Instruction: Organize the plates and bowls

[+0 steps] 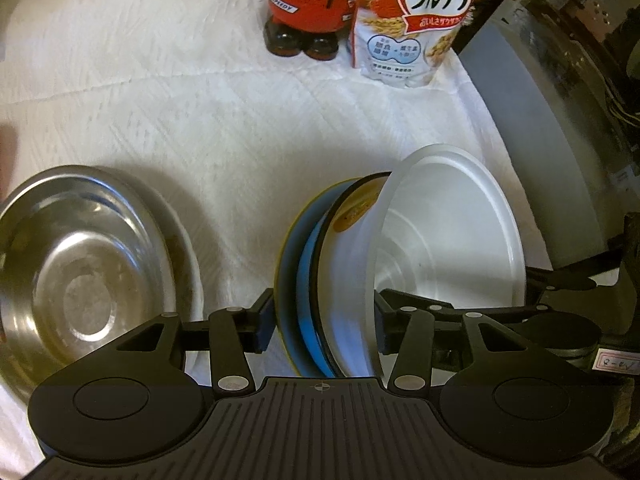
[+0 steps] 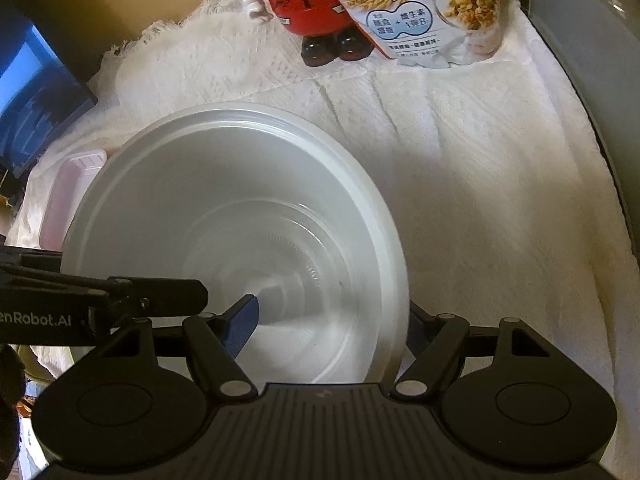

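Observation:
Three nested bowls stand tilted on their side: a blue bowl with a yellow rim, a black-rimmed bowl and a translucent white bowl innermost. My left gripper is shut on their walls, one pad outside the blue bowl, the other inside the white one. The white bowl faces the right wrist camera. My right gripper is open astride its right wall, with the blue pad inside and the other finger behind the rim. A left-gripper finger reaches in from the left.
A steel bowl rests on a white dish to the left. A pink tray lies beyond the white bowl. A red figurine bottle and a cereal bag stand at the back of the white cloth.

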`<state>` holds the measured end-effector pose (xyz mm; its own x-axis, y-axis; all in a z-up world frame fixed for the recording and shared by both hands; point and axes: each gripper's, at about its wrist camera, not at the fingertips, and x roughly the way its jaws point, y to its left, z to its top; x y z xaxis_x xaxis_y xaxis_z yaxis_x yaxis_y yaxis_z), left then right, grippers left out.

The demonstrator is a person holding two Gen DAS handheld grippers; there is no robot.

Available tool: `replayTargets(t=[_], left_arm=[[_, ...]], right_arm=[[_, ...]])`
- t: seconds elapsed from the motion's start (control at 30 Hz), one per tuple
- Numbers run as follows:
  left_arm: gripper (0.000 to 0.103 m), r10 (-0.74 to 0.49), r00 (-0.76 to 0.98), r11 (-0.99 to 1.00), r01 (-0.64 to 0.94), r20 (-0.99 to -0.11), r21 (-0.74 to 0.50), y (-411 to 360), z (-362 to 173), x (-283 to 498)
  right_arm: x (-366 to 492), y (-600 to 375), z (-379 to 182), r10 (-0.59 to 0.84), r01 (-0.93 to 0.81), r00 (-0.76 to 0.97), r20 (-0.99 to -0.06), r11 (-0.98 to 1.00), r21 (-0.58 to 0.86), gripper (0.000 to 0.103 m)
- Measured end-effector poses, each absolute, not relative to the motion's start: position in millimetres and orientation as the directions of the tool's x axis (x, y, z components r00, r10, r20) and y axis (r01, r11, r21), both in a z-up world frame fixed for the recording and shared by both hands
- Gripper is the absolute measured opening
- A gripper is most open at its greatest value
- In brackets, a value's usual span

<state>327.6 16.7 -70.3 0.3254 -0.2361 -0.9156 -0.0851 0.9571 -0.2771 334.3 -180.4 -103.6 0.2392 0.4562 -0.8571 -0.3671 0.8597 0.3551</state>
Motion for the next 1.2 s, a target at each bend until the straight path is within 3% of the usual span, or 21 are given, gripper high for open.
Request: replayTargets(t=[0.73, 1.2], left_arm=[[0.053, -0.211, 0.298, 0.965, -0.091, -0.931, -0.247, 18, -82, 338], [0.056, -0.264, 0.263, 0.954, -0.072, -0.928, -0.292, 22, -92, 347]], right_arm=[[354, -183, -111, 0.482, -0.312, 0.177, -0.858, 0.854, 0.416, 0.070], [354, -185, -107, 0.431, -0.299, 0.202, -0.879, 0.882, 0.364, 0.069]])
